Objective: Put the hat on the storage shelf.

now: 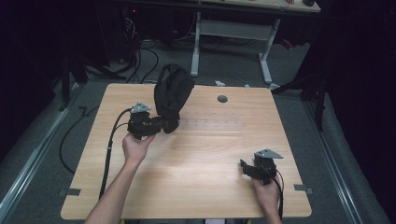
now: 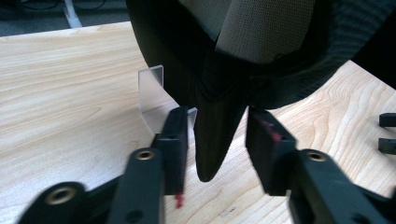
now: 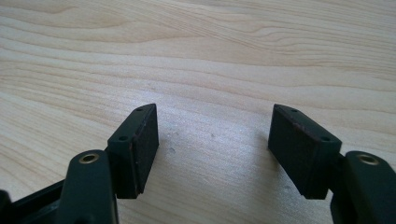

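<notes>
A black cap stands up on the wooden table, left of centre, propped on a clear plastic stand. Its grey mesh lining shows from below. The cap's brim points down between the jaws of my left gripper. Those jaws sit close on either side of the brim, with a thin gap at the left pad, so the gripper is open. My right gripper rests low over bare wood near the front right, open wide with nothing between its pads.
A round cable hole sits near the table's far edge. Cables trail off the left gripper down the table's left side. Beyond the table are a white desk frame and a dark floor. The right gripper's jaw tips show at the edge of the left gripper view.
</notes>
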Demonstrator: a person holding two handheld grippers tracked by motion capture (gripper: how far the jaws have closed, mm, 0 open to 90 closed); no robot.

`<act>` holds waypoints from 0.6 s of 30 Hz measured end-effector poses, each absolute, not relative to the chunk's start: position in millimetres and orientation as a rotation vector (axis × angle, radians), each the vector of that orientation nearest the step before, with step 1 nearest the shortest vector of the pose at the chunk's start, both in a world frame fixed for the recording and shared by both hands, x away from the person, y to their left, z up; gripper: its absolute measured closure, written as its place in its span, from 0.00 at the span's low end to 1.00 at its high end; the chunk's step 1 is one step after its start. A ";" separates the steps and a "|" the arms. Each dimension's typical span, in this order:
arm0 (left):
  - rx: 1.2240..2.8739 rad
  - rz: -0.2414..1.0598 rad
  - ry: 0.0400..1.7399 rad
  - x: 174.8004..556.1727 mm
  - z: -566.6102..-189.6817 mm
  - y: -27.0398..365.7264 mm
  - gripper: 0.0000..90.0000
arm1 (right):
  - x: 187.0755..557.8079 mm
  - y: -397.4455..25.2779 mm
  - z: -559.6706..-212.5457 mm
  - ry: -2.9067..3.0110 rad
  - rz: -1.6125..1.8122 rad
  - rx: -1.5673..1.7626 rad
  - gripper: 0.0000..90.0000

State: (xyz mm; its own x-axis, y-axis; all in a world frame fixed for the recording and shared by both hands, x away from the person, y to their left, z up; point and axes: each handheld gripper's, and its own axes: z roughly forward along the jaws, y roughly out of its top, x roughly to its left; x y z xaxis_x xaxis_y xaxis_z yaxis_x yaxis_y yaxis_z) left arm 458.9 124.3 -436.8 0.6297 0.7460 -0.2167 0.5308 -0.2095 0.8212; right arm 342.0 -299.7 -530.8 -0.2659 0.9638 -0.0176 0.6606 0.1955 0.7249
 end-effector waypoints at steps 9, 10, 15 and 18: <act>1.874 0.299 1.021 447.9 -434.4 131.0 0.50 | 342.1 -299.6 -530.8 2.001 0.844 1.512 0.37; 1.872 0.299 1.019 445.8 -433.9 133.1 0.49 | 342.0 -299.7 -530.8 2.001 0.844 1.512 0.37; 1.865 0.296 1.018 437.5 -432.0 141.6 0.48 | 342.0 -299.7 -530.8 2.001 0.844 1.512 0.37; 1.853 0.288 1.019 431.6 -431.8 147.4 0.47 | 342.1 -299.6 -530.8 2.000 0.844 1.513 0.37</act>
State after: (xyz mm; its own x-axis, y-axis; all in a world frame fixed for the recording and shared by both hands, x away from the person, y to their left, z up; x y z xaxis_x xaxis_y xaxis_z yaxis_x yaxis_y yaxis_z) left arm 431.6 147.4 -431.8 0.6224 0.7501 -0.2236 0.5216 -0.1844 0.8330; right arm 342.1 -299.6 -530.8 -0.2655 0.9640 -0.0166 0.6606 0.1944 0.7251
